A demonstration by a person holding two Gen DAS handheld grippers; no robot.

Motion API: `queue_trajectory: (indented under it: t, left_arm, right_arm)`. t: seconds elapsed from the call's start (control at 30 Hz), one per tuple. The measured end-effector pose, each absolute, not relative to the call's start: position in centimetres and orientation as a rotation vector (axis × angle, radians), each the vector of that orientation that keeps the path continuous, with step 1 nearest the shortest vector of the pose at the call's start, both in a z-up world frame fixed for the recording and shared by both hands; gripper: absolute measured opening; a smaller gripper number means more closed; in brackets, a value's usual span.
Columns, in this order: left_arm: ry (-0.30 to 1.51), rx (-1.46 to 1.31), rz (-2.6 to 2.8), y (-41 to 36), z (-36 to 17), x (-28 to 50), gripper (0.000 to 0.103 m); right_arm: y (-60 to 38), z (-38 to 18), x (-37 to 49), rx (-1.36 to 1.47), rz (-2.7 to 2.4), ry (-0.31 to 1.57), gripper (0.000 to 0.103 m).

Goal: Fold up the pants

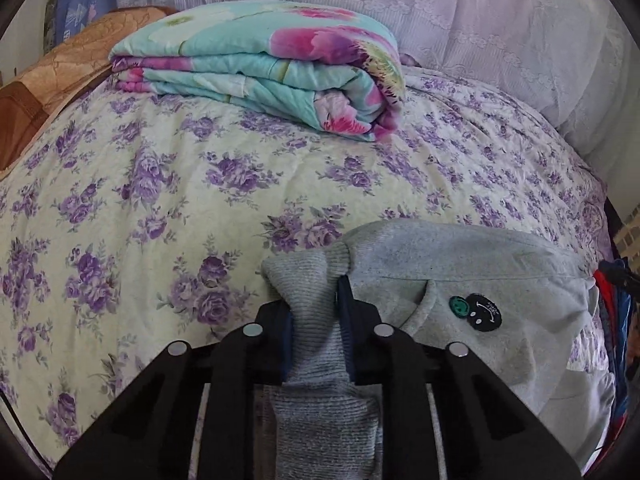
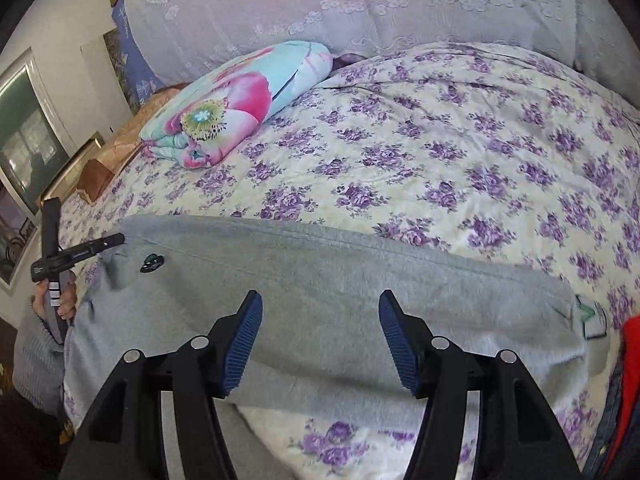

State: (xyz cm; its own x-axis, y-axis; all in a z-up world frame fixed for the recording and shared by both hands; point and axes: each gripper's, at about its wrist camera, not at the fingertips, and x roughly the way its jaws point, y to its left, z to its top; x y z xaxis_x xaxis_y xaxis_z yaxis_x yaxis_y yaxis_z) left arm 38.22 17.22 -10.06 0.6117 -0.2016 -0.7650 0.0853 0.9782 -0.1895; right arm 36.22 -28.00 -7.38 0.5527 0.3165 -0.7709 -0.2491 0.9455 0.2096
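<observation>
My left tool (image 1: 316, 312) is clamped tight on grey ribbed cloth; my right tool (image 2: 320, 336) hangs spread wide, gripping nothing.

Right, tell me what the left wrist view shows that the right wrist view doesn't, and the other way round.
Only the left wrist view shows the left gripper shut on the ribbed cuff of the grey pants.

Only the right wrist view shows the right gripper open above the pants, a white tag at their right end, and a hand holding the other gripper's handle.

Both show the grey pants, their dark round badge, the folded floral quilt and the purple-flowered bedspread.
</observation>
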Motion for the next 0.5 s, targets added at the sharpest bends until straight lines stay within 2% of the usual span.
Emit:
queue_trajectory:
  t: [0.2,0.5]
  left_arm:
    - [0.895,-0.162,-0.171,17.8,-10.7,38.2,0.016]
    - [0.925,-0.206,-0.187,18.3,-11.4,38.8,0.016]
  right_arm:
    - [-26.1,-10.0,42.0,-0.132,0.383,0.948,0.061]
    - [-26.8,-15.0,46.9,-0.225,0.524,1.034,0.061]
